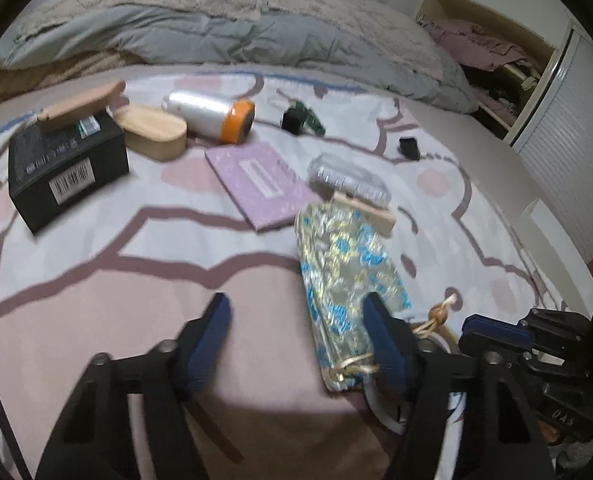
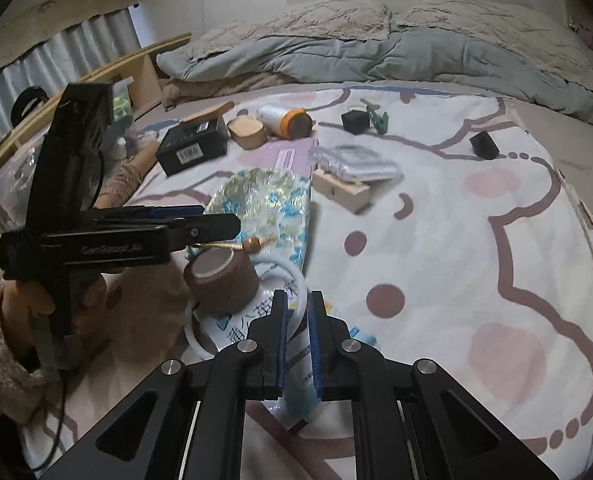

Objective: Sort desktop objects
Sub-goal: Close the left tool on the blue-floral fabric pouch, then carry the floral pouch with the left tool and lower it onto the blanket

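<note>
**Desk:** Right gripper, what is it doing?

**Field:** Clenched on the edge of a white printed piece, low on the bedspread. A brown tape roll appears to sit on that piece. The rim grip looks chosen to draw it out from under the roll.

**Desk:** And the left gripper?

**Field:** Jaws parted, angled down over the brocade pouch. One finger overlies the fabric and nothing is squeezed. It seems lined up on the cord end.

**Desk:** The rest?

**Field:** A black box and smaller items lie farther up the bed, apparently unsorted.
</note>
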